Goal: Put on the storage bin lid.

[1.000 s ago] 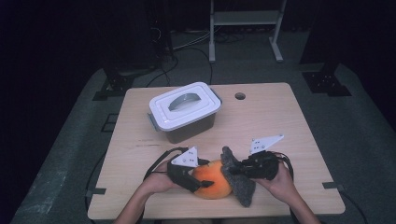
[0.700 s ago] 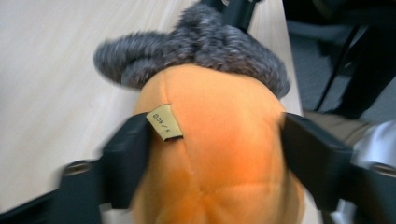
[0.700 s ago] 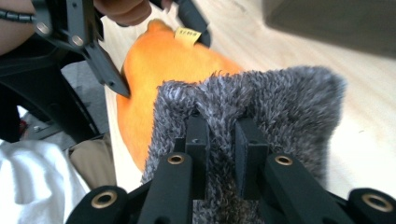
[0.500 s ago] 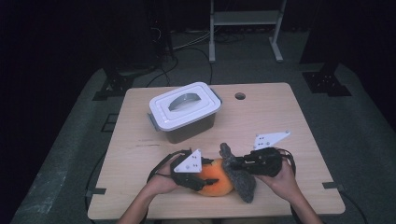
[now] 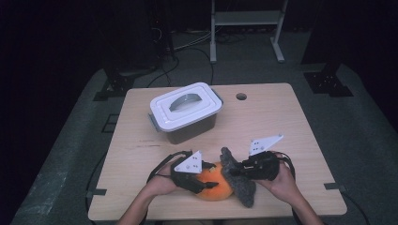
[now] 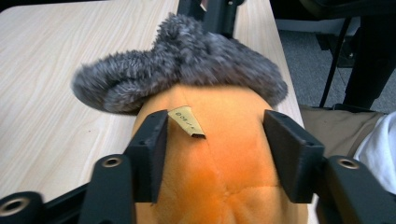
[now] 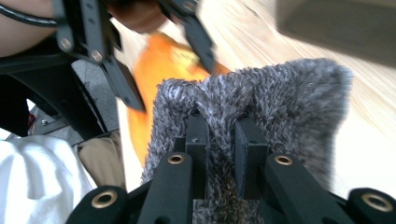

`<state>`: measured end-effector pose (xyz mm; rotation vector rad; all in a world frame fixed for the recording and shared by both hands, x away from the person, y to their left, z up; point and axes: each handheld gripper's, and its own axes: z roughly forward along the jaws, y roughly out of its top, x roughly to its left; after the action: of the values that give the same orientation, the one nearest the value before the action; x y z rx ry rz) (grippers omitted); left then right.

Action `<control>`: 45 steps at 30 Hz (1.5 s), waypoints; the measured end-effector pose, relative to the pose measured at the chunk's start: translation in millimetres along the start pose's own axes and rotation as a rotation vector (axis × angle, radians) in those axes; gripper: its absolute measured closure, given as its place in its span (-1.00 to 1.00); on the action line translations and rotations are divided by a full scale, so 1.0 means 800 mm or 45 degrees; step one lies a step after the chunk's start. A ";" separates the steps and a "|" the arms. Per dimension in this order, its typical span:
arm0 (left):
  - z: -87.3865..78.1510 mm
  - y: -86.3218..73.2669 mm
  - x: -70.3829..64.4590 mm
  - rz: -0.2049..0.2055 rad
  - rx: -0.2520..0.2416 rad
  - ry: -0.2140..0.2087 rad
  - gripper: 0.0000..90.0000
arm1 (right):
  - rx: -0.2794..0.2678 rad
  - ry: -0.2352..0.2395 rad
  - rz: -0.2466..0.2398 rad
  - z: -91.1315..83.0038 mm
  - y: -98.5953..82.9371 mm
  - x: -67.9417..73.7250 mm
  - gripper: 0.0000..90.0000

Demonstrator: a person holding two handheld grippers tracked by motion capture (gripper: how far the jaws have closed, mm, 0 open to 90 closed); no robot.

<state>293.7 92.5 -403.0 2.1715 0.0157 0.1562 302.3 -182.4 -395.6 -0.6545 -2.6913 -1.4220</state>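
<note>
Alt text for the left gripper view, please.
The left gripper has its two black jaws around an orange plush toy, one on each side. A grey furry part lies across the toy's far end, on a pale wooden table.

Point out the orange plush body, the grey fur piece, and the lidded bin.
orange plush body (image 6: 224, 154), left gripper view, bare middle between the jaws.
grey fur piece (image 7: 280, 93), right gripper view, upper pile.
lidded bin (image 5: 187, 114), high view, white lid beside the handle.
</note>
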 end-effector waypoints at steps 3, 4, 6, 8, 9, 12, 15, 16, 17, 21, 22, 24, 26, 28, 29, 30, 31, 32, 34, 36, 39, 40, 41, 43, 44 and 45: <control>0.002 0.004 -0.002 0.033 -0.011 -0.010 0.03 | -0.020 -0.031 0.015 -0.007 -0.001 -0.006 0.72; 0.004 0.005 -0.003 0.049 -0.014 -0.016 0.03 | -0.029 -0.031 0.024 -0.009 0.000 -0.007 0.72; 0.006 0.007 -0.003 0.040 -0.006 -0.020 -0.02 | -0.019 -0.027 0.028 -0.007 0.000 -0.008 0.72; 0.006 0.007 0.000 -0.011 0.005 -0.023 -0.19 | -0.004 -0.019 0.033 -0.002 -0.002 -0.009 0.72; 0.005 0.006 0.002 -0.028 0.018 -0.023 -0.25 | -0.009 -0.003 0.040 0.000 -0.004 -0.010 0.72; -0.001 0.003 0.007 -0.044 0.040 -0.033 -0.24 | -0.001 0.020 0.037 0.001 -0.004 -0.008 0.73; -0.005 -0.002 0.009 -0.040 0.047 -0.041 -0.16 | 0.004 0.047 0.038 0.004 -0.008 -0.005 0.73; -0.007 -0.005 0.011 -0.052 0.043 -0.044 -0.15 | 0.008 0.050 0.038 0.004 -0.010 -0.005 0.73; -0.009 -0.006 0.013 -0.054 0.045 -0.044 -0.15 | 0.016 0.051 0.043 0.004 -0.012 -0.006 0.73; -0.018 -0.017 0.019 -0.087 0.029 -0.042 -0.15 | 0.060 0.038 0.078 0.004 -0.022 -0.014 0.73; -0.019 -0.019 0.020 -0.083 0.025 -0.045 -0.15 | 0.060 0.032 0.092 0.003 -0.023 -0.016 0.73; -0.020 -0.020 0.021 -0.078 0.017 -0.055 -0.15 | 0.030 0.033 0.104 0.000 -0.021 -0.017 0.73; -0.020 -0.021 0.022 -0.089 0.013 -0.059 -0.16 | -0.007 0.041 0.094 -0.002 -0.015 -0.014 0.73; -0.022 -0.022 0.024 -0.102 0.012 -0.056 -0.16 | 0.006 0.049 0.089 0.002 -0.014 -0.013 0.73; -0.023 -0.025 0.025 -0.114 0.008 -0.058 -0.16 | 0.022 0.047 0.088 0.005 -0.016 -0.014 0.73; -0.025 -0.027 0.027 -0.122 0.005 -0.057 -0.16 | 0.030 0.059 0.104 0.007 -0.019 -0.017 0.73; -0.026 -0.028 0.028 -0.129 0.002 -0.055 -0.16 | 0.047 0.054 0.112 0.008 -0.021 -0.020 0.73; -0.029 -0.031 0.030 -0.146 -0.003 -0.050 -0.17 | 0.070 0.037 0.114 0.008 -0.023 -0.022 0.73; -0.032 -0.035 0.033 -0.169 -0.013 -0.045 -0.18 | 0.135 0.003 0.142 0.009 -0.031 -0.030 0.73; -0.033 -0.037 0.034 -0.177 -0.023 -0.048 -0.19 | 0.115 0.006 0.157 0.006 -0.032 -0.033 0.73; -0.028 -0.036 0.033 -0.176 -0.027 -0.058 -0.20 | 0.011 0.026 0.132 -0.003 -0.020 -0.026 0.73; -0.027 -0.035 0.033 -0.176 -0.027 -0.057 -0.21 | -0.019 0.041 0.130 -0.004 -0.016 -0.023 0.73; -0.026 -0.035 0.034 -0.177 -0.024 -0.054 -0.21 | -0.027 0.053 0.129 -0.003 -0.013 -0.022 0.73; -0.028 -0.036 0.036 -0.190 -0.029 -0.046 -0.22 | 0.016 0.053 0.123 0.005 -0.015 -0.022 0.73; -0.030 -0.038 0.037 -0.200 -0.031 -0.043 -0.22 | 0.044 0.057 0.128 0.011 -0.019 -0.024 0.73; -0.031 -0.039 0.038 -0.208 -0.034 -0.040 -0.22 | 0.057 0.071 0.143 0.015 -0.023 -0.026 0.73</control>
<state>322.3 132.9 -411.6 2.1350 0.1722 0.0287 316.1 -189.3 -421.8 -0.7385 -2.5911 -1.3293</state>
